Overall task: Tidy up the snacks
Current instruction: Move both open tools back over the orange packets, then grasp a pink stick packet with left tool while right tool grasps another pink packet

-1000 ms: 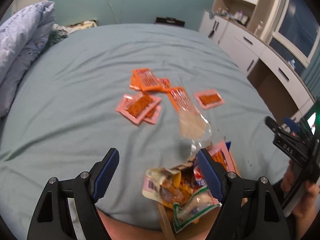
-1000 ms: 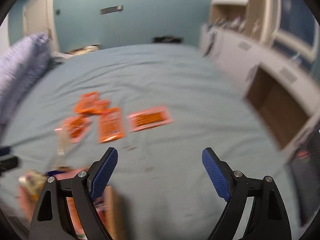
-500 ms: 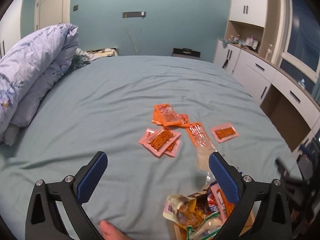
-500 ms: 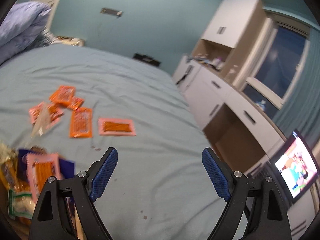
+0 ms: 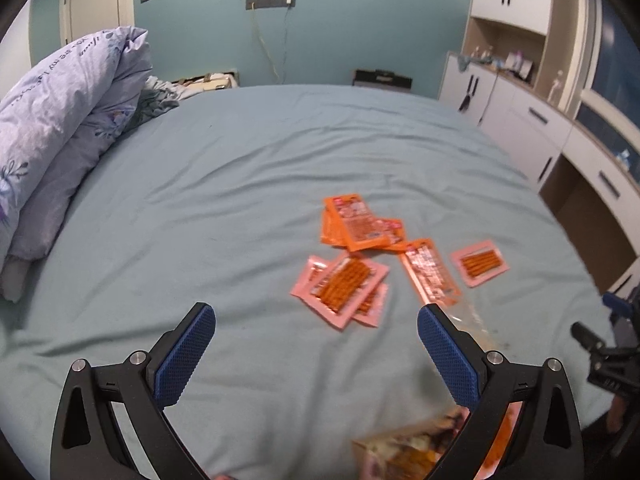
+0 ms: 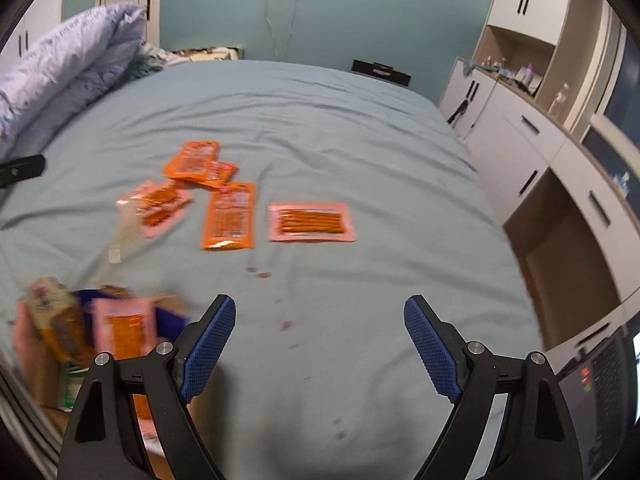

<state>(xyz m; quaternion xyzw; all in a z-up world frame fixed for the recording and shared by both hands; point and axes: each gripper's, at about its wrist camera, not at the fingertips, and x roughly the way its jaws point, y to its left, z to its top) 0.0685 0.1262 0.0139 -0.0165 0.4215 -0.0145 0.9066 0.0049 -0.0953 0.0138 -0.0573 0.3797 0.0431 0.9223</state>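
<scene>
Orange and pink flat snack packets lie scattered on the pale blue-green bedsheet, loose and overlapping, which suggests they were tipped out for sorting, not yet arranged. Farthest back sits a small overlapping stack of orange foil packets; just nearer is a pair of pink packets with clear windows showing orange sticks, one lying on the other. A long orange packet lies alone beside them, and a single pink windowed packet rests apart, nearest the white cabinets.

At the near edge of the bed a brown cardboard box crammed with mixed snack bags stands upright; judging by the task, it is probably the place the loose packets are meant to go, or came from. A crinkled clear plastic wrapper lies between box and packets.

The left gripper hovers above the sheet with its blue-padded fingers spread wide and nothing between them, pointed toward the pink pair. The right gripper is likewise wide and empty, aimed at bare sheet short of the single pink packet.

Printing on the packets is too blurred to read. The folded lilac duvet carries cursive lettering, also illegible.
</scene>
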